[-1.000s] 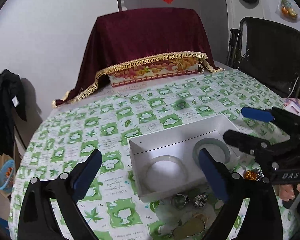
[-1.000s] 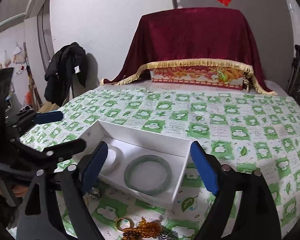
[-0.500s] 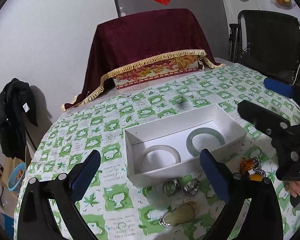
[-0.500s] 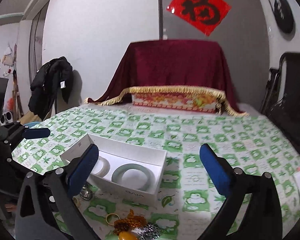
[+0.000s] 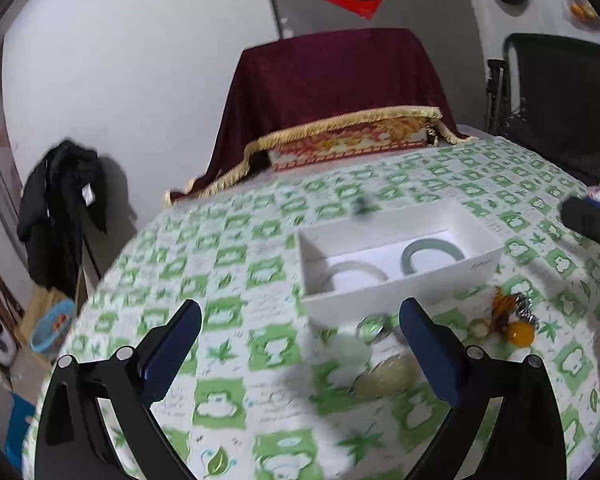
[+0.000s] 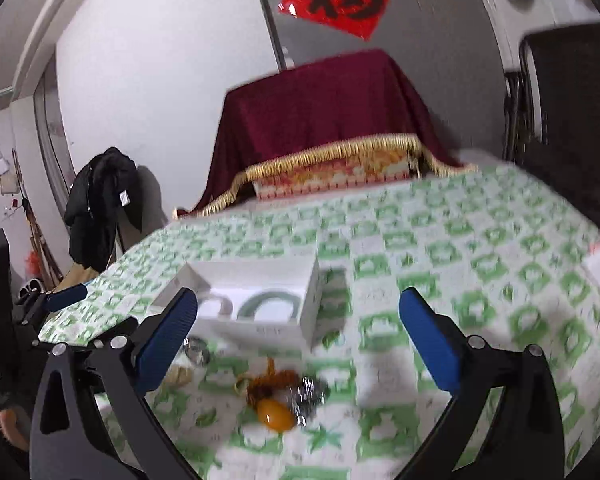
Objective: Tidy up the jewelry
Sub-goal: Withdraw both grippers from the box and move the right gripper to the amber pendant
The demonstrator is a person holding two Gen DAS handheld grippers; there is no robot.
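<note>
A white open box [image 5: 400,280] on the green-patterned tablecloth holds a pale bangle [image 5: 356,270] and a green bangle [image 5: 434,254]. In front of it lie silver rings [image 5: 374,328], a pale pendant [image 5: 384,378] and an amber pendant with chain [image 5: 518,330]. My left gripper [image 5: 300,356] is open and empty, above the cloth left of the loose pieces. My right gripper [image 6: 298,340] is open and empty, above the amber pendant [image 6: 276,412], with the box [image 6: 260,300] ahead to the left.
A gift box under a dark red fringed cloth [image 5: 332,108] stands at the table's far side. A black chair [image 5: 556,104] is at the right. A black coat [image 5: 58,208] hangs at the left. The table edge curves near on the left.
Both grippers have pulled back and up from the box, which now looks farther off. The loose jewelry in front of the box has come into fuller view. Both stay open.
</note>
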